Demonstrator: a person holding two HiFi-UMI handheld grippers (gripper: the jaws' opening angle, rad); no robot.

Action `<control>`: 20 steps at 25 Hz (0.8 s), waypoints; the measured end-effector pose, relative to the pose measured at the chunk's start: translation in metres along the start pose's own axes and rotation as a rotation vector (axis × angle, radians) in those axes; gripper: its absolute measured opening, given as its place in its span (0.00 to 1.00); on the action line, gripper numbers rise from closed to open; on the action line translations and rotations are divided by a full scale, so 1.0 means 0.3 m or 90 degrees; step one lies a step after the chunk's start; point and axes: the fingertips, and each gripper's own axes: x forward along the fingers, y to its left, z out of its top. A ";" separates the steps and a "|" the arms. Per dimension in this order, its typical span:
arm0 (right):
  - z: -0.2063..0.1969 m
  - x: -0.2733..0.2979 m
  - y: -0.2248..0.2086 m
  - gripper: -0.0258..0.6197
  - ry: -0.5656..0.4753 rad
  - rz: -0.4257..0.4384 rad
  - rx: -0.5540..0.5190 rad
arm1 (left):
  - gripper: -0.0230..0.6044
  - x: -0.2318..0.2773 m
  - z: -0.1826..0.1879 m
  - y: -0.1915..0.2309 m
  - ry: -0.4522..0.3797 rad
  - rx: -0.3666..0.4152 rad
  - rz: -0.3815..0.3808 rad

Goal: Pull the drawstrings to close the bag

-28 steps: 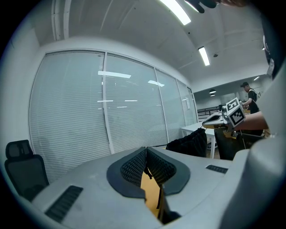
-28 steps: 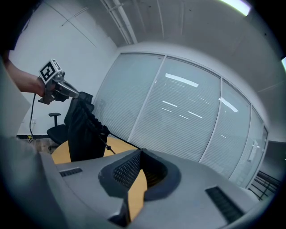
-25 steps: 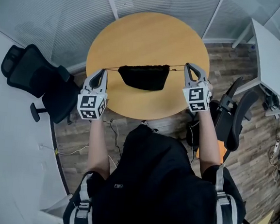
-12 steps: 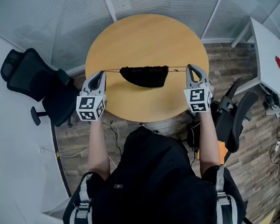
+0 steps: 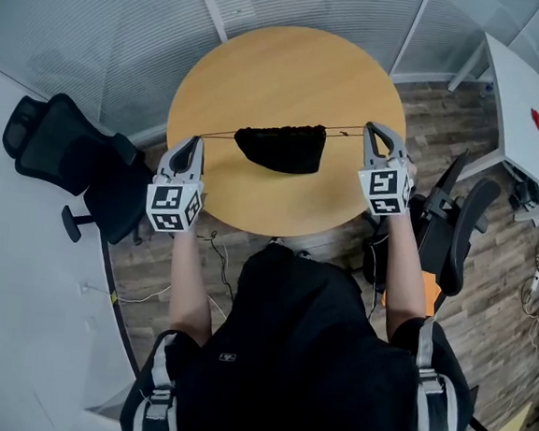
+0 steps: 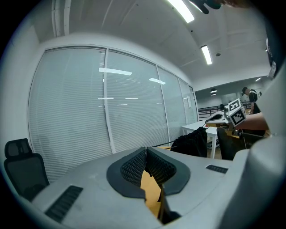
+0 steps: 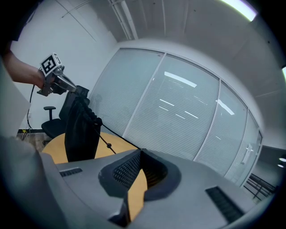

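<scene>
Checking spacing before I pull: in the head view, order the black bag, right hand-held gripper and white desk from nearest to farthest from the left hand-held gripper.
From the left hand-held gripper:
1. black bag, just to its right, over the table.
2. right hand-held gripper, beyond the bag, at the table's right edge.
3. white desk, far right, past the table.

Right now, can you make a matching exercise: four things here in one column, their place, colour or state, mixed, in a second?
1 bag
2 table
3 office chair
4 left tool

A round, light wood
B shut on a drawstring
C black, its top gathered
D on the floor, left of the table

Pairs: 1-C, 2-A, 3-D, 4-B
</scene>
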 end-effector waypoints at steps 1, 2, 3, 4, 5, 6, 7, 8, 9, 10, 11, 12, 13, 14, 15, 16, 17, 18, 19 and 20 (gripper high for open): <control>0.000 0.000 -0.002 0.13 0.001 -0.001 0.000 | 0.07 -0.001 0.001 0.002 -0.001 0.000 0.000; -0.002 0.001 -0.005 0.13 0.002 -0.002 -0.001 | 0.07 -0.003 0.002 0.005 -0.001 0.000 0.001; -0.004 0.002 -0.007 0.13 0.002 -0.003 -0.004 | 0.07 -0.004 0.003 0.008 -0.002 -0.002 0.002; -0.003 0.001 -0.011 0.13 0.002 -0.004 -0.005 | 0.07 -0.005 0.003 0.011 -0.003 -0.003 0.003; 0.001 0.000 -0.016 0.13 0.003 -0.006 -0.006 | 0.07 -0.005 0.002 0.014 -0.003 -0.005 0.004; 0.004 -0.002 -0.021 0.13 0.003 -0.008 -0.006 | 0.07 -0.005 0.001 0.016 -0.003 -0.007 0.004; 0.005 -0.003 -0.026 0.13 0.005 -0.010 -0.006 | 0.07 -0.005 0.001 0.017 -0.003 -0.009 0.005; 0.004 -0.004 -0.031 0.13 0.006 -0.013 -0.006 | 0.07 -0.005 0.001 0.017 -0.003 -0.010 0.005; 0.003 -0.005 -0.037 0.13 0.008 -0.015 -0.006 | 0.07 -0.006 0.002 0.017 -0.004 -0.011 0.005; 0.003 -0.006 -0.041 0.13 0.008 -0.018 -0.006 | 0.07 -0.007 0.003 0.018 -0.004 -0.011 0.006; 0.003 -0.006 -0.045 0.13 0.008 -0.020 -0.006 | 0.07 -0.010 0.005 0.019 -0.005 -0.012 0.008; 0.002 -0.006 -0.047 0.13 0.008 -0.022 -0.006 | 0.07 -0.013 0.006 0.021 -0.006 -0.012 0.009; 0.001 -0.006 -0.048 0.13 0.008 -0.023 -0.008 | 0.07 -0.016 0.006 0.024 -0.006 -0.012 0.011; -0.001 -0.006 -0.050 0.13 0.008 -0.025 -0.009 | 0.07 -0.019 0.005 0.026 -0.006 -0.013 0.013; -0.003 -0.006 -0.053 0.13 0.009 -0.027 -0.010 | 0.07 -0.023 0.004 0.027 -0.007 -0.013 0.016; -0.004 -0.007 -0.056 0.13 0.009 -0.028 -0.009 | 0.07 -0.026 0.002 0.028 -0.007 -0.013 0.020; -0.002 -0.010 -0.059 0.13 0.009 -0.030 -0.007 | 0.07 -0.030 0.000 0.029 -0.007 -0.013 0.024; 0.001 -0.012 -0.062 0.13 0.008 -0.031 -0.005 | 0.07 -0.034 -0.002 0.031 -0.007 -0.014 0.028; 0.002 -0.014 -0.063 0.13 0.008 -0.032 -0.003 | 0.07 -0.038 -0.003 0.033 -0.008 -0.014 0.032; 0.002 -0.014 -0.064 0.13 0.008 -0.033 -0.001 | 0.07 -0.042 -0.004 0.037 -0.009 -0.014 0.037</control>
